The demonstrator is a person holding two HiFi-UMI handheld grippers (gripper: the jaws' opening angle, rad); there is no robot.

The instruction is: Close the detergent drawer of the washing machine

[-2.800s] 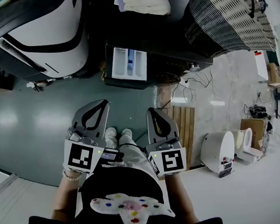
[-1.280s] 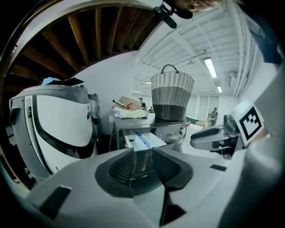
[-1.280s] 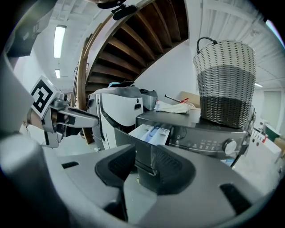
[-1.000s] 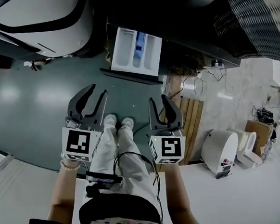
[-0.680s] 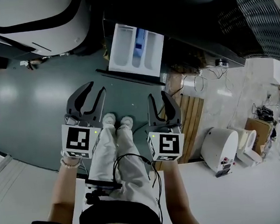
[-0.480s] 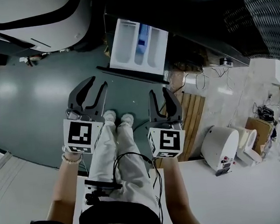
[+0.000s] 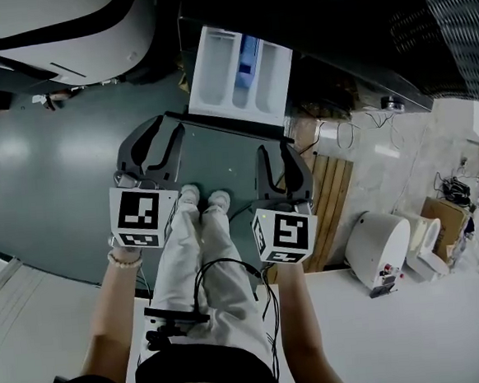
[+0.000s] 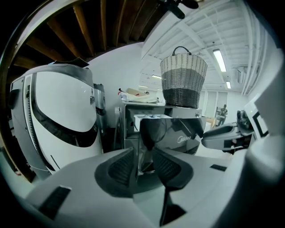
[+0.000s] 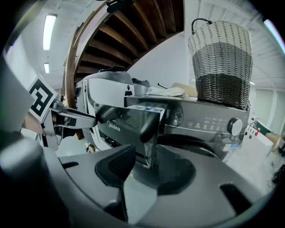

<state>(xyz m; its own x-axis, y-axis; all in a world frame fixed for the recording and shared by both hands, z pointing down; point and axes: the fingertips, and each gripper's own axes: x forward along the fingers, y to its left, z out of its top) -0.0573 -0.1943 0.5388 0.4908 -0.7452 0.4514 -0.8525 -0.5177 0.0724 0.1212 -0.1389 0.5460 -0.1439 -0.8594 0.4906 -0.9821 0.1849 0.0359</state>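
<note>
The white detergent drawer [image 7: 242, 72] stands pulled out of the dark washing machine [image 7: 353, 62], its dark glossy front panel [image 7: 218, 129] facing me. In the head view my left gripper [image 7: 159, 128] hangs just short of that panel's left end and my right gripper [image 7: 282, 150] just short of its right end. Both are open with nothing between the jaws. The left gripper view shows the drawer [image 8: 150, 117] beyond the left gripper [image 8: 144, 156]. In the right gripper view the drawer [image 9: 148, 108] lies ahead of the right gripper [image 9: 144, 162].
A woven basket [image 9: 220, 62] and a folded cloth [image 9: 167, 91] sit on top of the machine. A large white rounded appliance [image 7: 45, 28] stands to the left. A wooden pallet [image 7: 331, 196], cables and a small white unit [image 7: 376, 254] lie to the right. My shoes [image 7: 201, 201] are below the drawer.
Both grippers have moved nearer to the drawer's front panel, and the drawer now looks larger in the head view. The jaws' openings look the same.
</note>
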